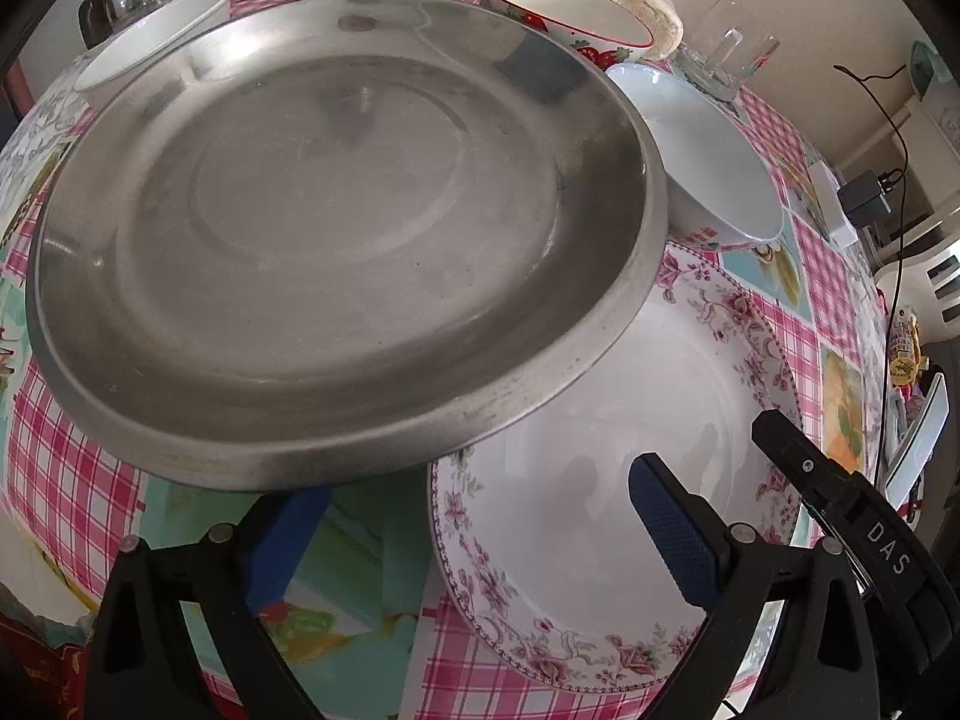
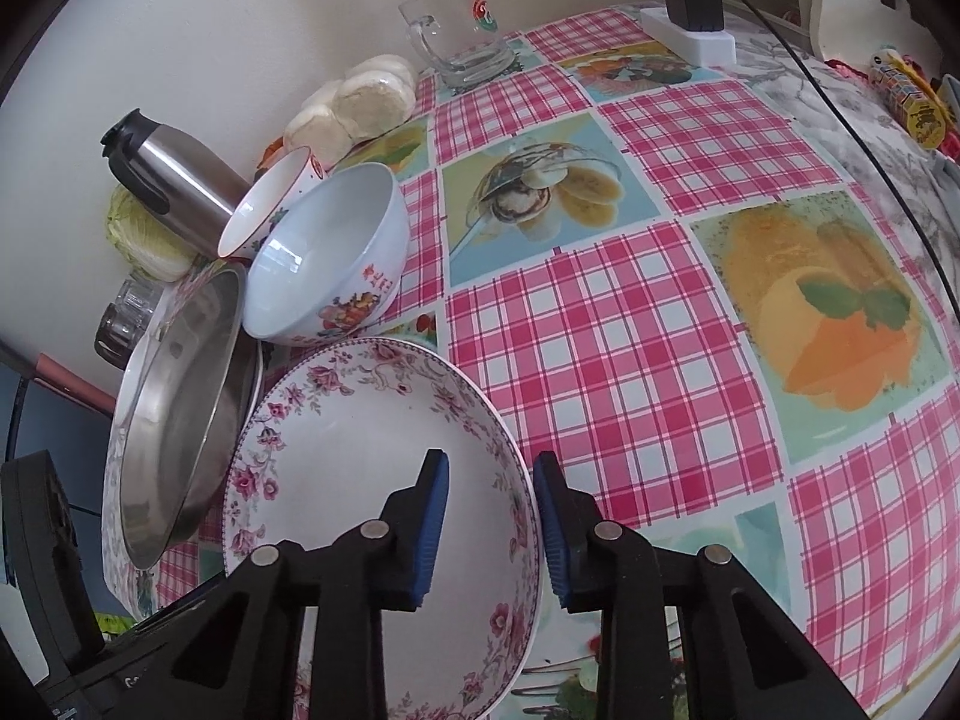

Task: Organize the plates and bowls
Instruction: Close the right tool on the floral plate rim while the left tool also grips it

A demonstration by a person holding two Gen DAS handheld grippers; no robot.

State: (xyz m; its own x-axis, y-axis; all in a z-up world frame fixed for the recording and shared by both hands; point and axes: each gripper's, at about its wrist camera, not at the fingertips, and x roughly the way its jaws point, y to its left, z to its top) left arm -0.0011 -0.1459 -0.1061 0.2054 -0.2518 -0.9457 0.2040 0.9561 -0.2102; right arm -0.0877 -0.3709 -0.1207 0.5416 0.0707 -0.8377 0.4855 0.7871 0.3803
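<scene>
Floral plate (image 2: 372,480), stiff, glazed, breakable: your right gripper (image 2: 491,528) straddles its rim, not visibly clamped; your left gripper (image 1: 480,540) gapes wide, empty, below the steel pan (image 1: 342,228).

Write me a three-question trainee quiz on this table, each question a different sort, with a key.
1. True or false: the right gripper has its fingers on either side of the floral plate's rim.
2. In the right wrist view, which thing sits just beyond the floral plate? A glass mug; B white bowl; C thermos.
3. Fill the gap: the left gripper has its fingers spread wide, so it is ___.

Key: 1 true; 2 B; 3 open.
</scene>
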